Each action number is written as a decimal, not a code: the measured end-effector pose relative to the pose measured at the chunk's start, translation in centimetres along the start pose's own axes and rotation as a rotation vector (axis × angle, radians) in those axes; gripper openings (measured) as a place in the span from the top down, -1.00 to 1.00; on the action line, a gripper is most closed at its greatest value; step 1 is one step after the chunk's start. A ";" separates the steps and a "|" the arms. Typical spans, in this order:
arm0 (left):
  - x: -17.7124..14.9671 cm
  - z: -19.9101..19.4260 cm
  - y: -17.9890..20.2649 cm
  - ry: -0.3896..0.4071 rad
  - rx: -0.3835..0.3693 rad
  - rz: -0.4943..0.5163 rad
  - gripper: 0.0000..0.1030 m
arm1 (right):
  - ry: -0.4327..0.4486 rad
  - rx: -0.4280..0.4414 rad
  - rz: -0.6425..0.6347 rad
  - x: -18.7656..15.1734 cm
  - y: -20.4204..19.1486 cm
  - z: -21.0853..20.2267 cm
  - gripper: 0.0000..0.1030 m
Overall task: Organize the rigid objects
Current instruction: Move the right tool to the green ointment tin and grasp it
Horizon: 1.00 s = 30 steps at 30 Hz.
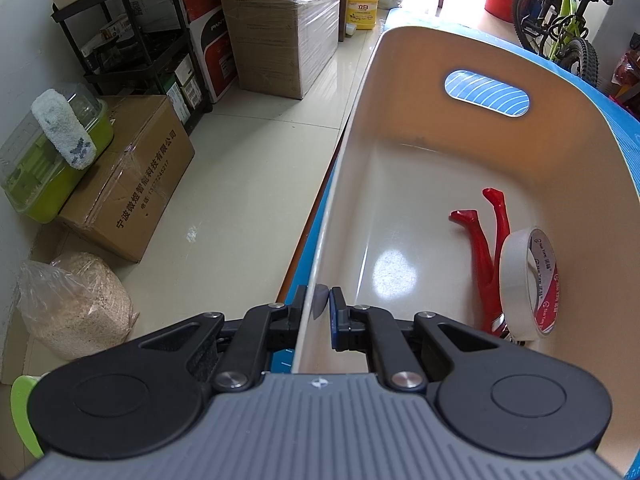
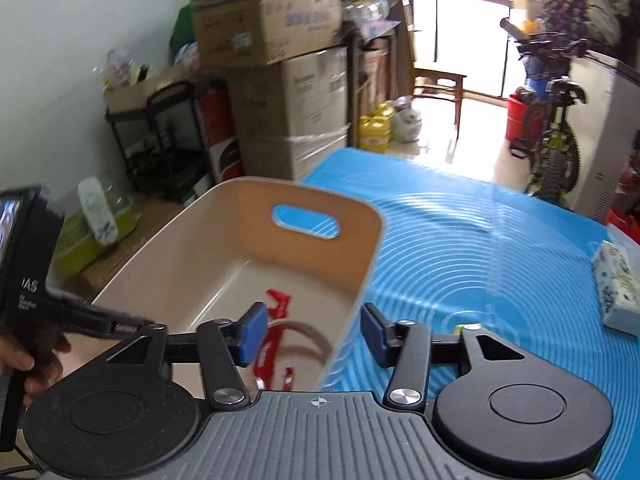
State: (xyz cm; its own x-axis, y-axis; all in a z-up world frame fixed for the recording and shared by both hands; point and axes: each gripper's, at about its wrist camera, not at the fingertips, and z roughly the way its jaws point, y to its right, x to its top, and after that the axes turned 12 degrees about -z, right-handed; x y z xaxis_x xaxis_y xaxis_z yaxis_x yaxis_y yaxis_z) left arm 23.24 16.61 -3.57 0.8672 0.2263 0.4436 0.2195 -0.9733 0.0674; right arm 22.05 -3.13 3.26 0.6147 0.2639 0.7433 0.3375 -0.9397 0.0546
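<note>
Left gripper [image 1: 322,306] of mine is clamped on the bin [image 1: 344,184] wall; my right gripper [image 2: 314,330] stands apart, holding nothing. 2 items already lie inside: tape roll [image 1: 528,286] and red figure [image 1: 486,252]. Tissue pack [image 2: 618,284] waits on the mat [image 2: 460,248].

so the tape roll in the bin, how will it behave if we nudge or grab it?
The tape roll stands on edge, leaning on the red figure, so a nudge would likely roll or topple it. The bin floor looks glossy, so it may slide. The hollow core suggests it is light, and the wound ring probably stiff enough to pinch.
</note>
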 end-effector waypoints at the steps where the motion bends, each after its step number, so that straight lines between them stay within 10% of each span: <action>1: 0.0 0.0 0.0 0.000 0.000 0.000 0.77 | 0.008 -0.014 0.014 -0.3 0.7 -0.5 -0.36; 11: 0.1 -0.1 -0.1 -0.001 -0.001 -0.002 0.76 | -0.084 -0.087 0.042 -5.2 6.1 -0.5 -0.55; 30: 0.1 -0.1 -0.2 -0.001 0.000 -0.001 0.76 | -0.175 0.021 -0.102 -10.4 3.4 4.9 -0.55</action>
State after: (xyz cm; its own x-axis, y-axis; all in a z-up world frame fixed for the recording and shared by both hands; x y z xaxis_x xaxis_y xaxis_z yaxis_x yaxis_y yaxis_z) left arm 23.22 16.81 -3.41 0.8673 0.2272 0.4430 0.2205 -0.9731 0.0675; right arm 20.28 -8.06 -7.53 0.6902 0.3929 0.6076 0.4181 -0.9019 0.1082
